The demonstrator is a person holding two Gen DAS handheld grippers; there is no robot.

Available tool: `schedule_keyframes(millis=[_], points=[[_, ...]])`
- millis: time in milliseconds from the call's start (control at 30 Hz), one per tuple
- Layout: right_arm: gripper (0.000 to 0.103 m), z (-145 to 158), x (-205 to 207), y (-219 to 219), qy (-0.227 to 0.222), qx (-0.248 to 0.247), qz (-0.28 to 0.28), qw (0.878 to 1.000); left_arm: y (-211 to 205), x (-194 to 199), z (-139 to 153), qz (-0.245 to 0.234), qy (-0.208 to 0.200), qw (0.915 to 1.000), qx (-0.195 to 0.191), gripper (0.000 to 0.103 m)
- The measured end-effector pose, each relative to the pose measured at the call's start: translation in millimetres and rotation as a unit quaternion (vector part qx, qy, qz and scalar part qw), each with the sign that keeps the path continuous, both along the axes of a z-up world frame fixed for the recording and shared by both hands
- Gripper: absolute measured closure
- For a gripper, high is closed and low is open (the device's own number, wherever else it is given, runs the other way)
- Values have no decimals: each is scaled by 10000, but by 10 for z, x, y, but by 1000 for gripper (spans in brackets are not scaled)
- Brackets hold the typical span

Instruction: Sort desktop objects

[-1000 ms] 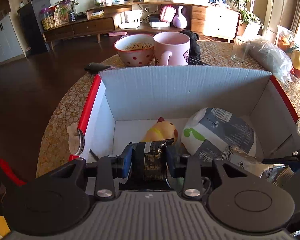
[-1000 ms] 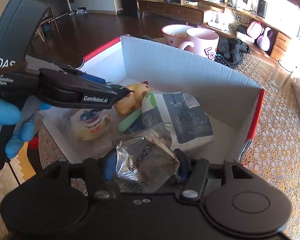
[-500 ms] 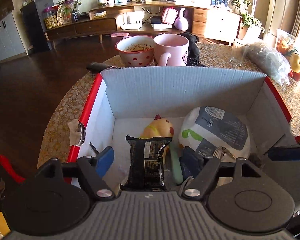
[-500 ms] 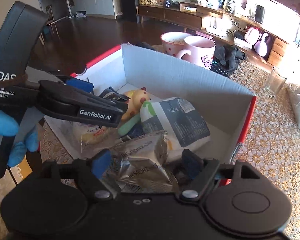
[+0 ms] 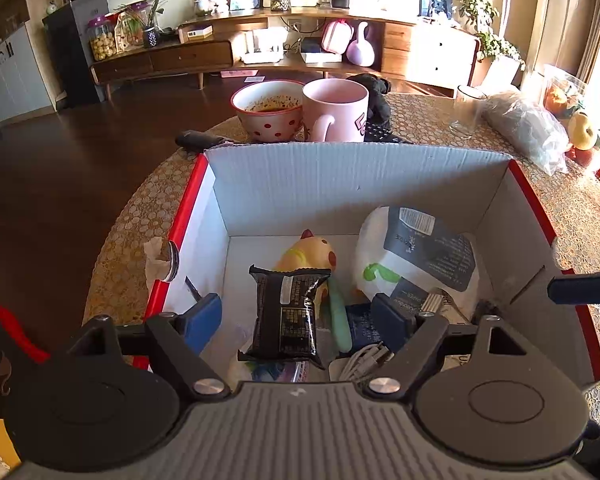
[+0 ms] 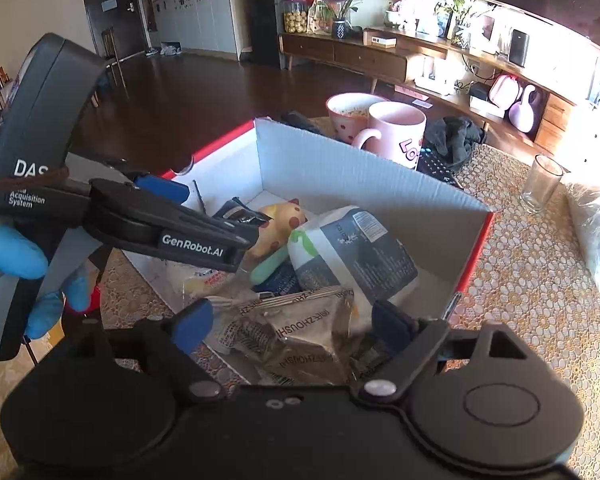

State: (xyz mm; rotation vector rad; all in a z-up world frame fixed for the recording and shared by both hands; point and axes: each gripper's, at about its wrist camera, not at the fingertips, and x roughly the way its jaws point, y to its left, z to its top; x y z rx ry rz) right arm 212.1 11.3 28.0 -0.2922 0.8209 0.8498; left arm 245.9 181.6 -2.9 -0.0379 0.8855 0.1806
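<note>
On the left, the left gripper (image 5: 298, 318) hangs over the red-edged cardboard box (image 5: 340, 176), its jaws opening; the black snack packet (image 5: 286, 320) lies loose between them, clear of both pads, leaning on the yellow chicken toy (image 5: 310, 250) in the box. Right of that sit a green stick (image 5: 338, 320) and a white-and-grey bag (image 5: 420, 248). Further right, the right gripper (image 6: 290, 322) is also opening above the box; the crumpled foil packet (image 6: 308, 340) rests between its pads, let go, atop the pile. Behind the box stand a dotted bowl (image 5: 268, 114), a pink mug (image 5: 336, 108) and a glass (image 5: 466, 112)
</note>
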Motion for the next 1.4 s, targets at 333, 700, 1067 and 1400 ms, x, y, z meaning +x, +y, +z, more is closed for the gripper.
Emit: schedule_keyframes(millis=[333,700,1067,1400], points=[[14,151,-105,-243,-114,274,-185,9994,-100,-212,114,-108,-113,9999,1,10],[10,277,-275,-514,-210,457,-336,9982,-261,-488,237,-181,-194,9996,17,1],[10,391,-522,-850,-364,622,-460,9963,-548,-845,451,-251,-325,9991,142,1],[10,460,-668,-1202,-386,852,-704,9931,-771,-1091,603,-285,-458,9983,240,1]])
